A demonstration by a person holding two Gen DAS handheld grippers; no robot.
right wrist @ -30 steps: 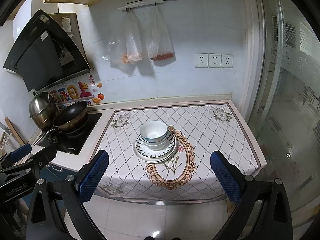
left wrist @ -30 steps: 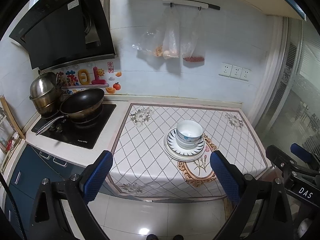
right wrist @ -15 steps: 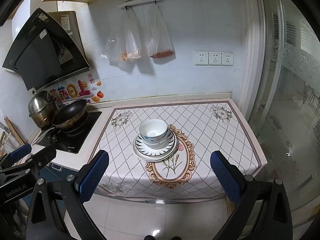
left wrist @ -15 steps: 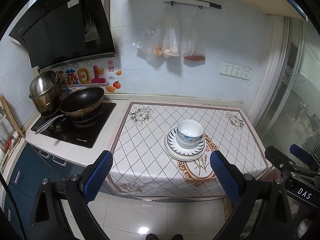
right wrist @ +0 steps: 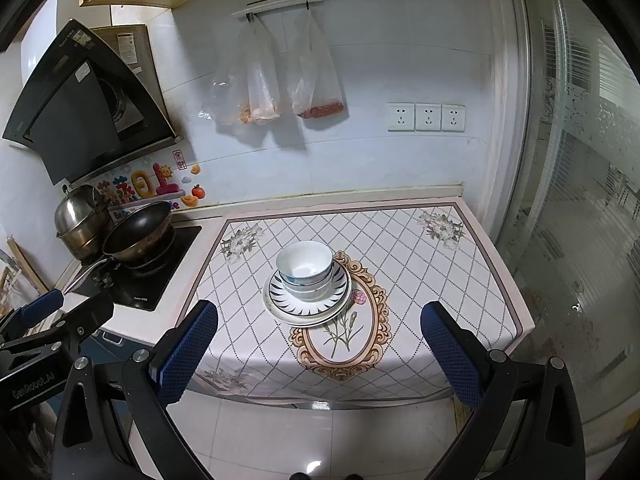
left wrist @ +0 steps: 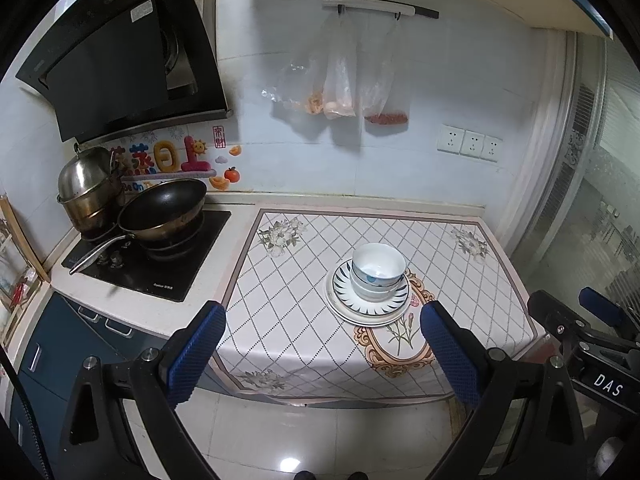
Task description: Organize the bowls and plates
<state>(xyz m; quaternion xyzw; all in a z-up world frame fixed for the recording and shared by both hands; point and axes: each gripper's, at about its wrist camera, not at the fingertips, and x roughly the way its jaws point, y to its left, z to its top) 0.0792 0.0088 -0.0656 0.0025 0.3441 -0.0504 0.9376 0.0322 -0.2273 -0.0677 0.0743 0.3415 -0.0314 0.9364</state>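
Observation:
White bowls are nested on a stack of plates, the top plate with a dark striped rim, in the middle of the patterned counter mat. The stack also shows in the right wrist view, bowls on plates. My left gripper is open and empty, held off the counter's front edge over the floor. My right gripper is open and empty, also in front of the counter. Each gripper shows at the edge of the other's view.
A black wok and a steel pot sit on the hob at the left. Plastic bags hang on the back wall. A glass sliding door stands at the right. Blue cabinets are below the hob.
Both views have shifted very slightly; the counter sits a touch higher in the frame. The bowls and plates have not moved. Both grippers stay open.

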